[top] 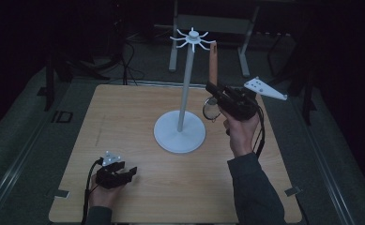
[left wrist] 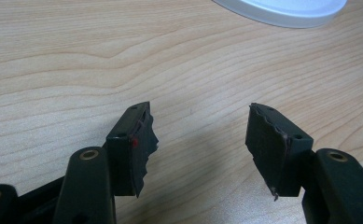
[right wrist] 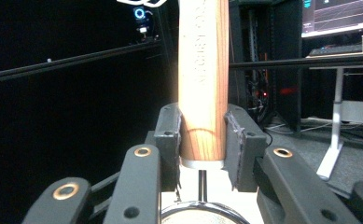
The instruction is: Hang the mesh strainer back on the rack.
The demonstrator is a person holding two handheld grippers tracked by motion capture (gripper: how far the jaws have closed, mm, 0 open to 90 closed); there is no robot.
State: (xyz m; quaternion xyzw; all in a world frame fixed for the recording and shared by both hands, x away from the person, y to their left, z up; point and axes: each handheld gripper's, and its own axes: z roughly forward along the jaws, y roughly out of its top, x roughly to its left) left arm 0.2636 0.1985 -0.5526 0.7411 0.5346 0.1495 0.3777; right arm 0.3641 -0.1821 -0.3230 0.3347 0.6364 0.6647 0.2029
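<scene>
A white hanging stand (top: 180, 132) with a round base, a tall pole and hooked arms (top: 192, 38) at its top stands mid-table. My right gripper (top: 216, 92) is held up beside the pole, shut on a utensil with a wooden handle (top: 213, 62) that points up toward the hooks. In the right gripper view the wooden handle (right wrist: 203, 70) is clamped between both pads, and a metal ring (right wrist: 198, 211) hangs below. That round metal end (top: 211, 110) dangles under the gripper. My left gripper (top: 129, 172) rests low on the table at the front left, open, nothing between its fingers (left wrist: 139, 144).
The wooden table (top: 124, 117) sits on a dark floor. Behind it stand grey desk legs (top: 173, 51) and cables. In the left gripper view the stand's base rim (left wrist: 282, 11) lies ahead. A monitor (right wrist: 340, 14) glows far off.
</scene>
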